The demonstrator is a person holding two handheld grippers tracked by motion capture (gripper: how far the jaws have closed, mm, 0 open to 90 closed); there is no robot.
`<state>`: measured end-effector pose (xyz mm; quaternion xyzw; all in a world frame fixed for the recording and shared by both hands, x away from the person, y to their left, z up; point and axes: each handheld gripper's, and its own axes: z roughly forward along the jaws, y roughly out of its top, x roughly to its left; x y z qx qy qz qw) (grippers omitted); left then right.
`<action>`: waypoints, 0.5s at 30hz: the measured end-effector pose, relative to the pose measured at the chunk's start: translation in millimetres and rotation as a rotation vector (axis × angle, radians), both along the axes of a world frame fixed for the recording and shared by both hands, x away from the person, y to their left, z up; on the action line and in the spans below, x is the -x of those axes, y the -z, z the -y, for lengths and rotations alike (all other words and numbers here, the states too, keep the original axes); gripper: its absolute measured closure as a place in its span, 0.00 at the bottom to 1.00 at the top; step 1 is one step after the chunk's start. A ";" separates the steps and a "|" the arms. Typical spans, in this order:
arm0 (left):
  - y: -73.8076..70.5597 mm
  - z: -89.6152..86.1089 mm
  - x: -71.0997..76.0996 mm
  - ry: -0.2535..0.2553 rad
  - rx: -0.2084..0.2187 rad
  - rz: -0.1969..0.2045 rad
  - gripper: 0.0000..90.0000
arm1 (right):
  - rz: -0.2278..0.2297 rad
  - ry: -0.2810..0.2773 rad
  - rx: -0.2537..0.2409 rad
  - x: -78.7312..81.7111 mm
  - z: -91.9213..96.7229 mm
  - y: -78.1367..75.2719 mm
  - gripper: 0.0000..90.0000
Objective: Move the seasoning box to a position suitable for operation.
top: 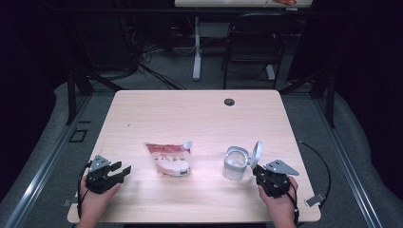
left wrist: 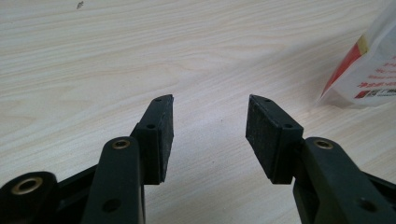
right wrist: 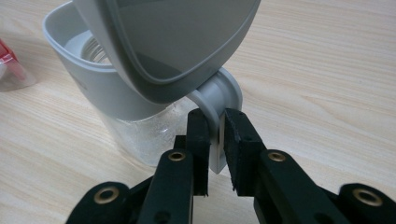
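My right hand-held gripper [right wrist: 215, 135] pinches the grey hinge tab [right wrist: 219, 100] of a clear canister [top: 235, 164] standing upright on the tabletop [top: 190, 114], its lid [right wrist: 173, 42] flipped open. The tab is thin; it could slip from the pads, or a pull could tip the light canister. My left hand-held gripper [left wrist: 210, 126] rests released, well apart from the snack pouch [top: 168, 159].

A clear jar [top: 235, 165] with a grey collar stands upright right of the pouch [top: 168, 159], its hinged lid [top: 256, 153] flipped open, handle [right wrist: 217, 100] pinched.
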<state>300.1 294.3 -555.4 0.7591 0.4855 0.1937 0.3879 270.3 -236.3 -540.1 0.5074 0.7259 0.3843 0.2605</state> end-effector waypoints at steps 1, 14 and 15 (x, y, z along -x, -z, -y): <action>0.2 -0.2 -0.1 0.002 0.000 0.001 0.58 | 0.000 0.003 -0.009 -0.6 0.8 0.4 0.90; 1.0 0.3 -0.4 -0.002 0.003 -0.002 0.58 | -0.007 0.054 -0.047 -5.9 14.8 1.1 0.87; 1.0 0.4 -0.4 -0.001 0.002 -0.002 0.58 | -0.008 0.054 -0.054 -6.6 16.4 1.3 0.86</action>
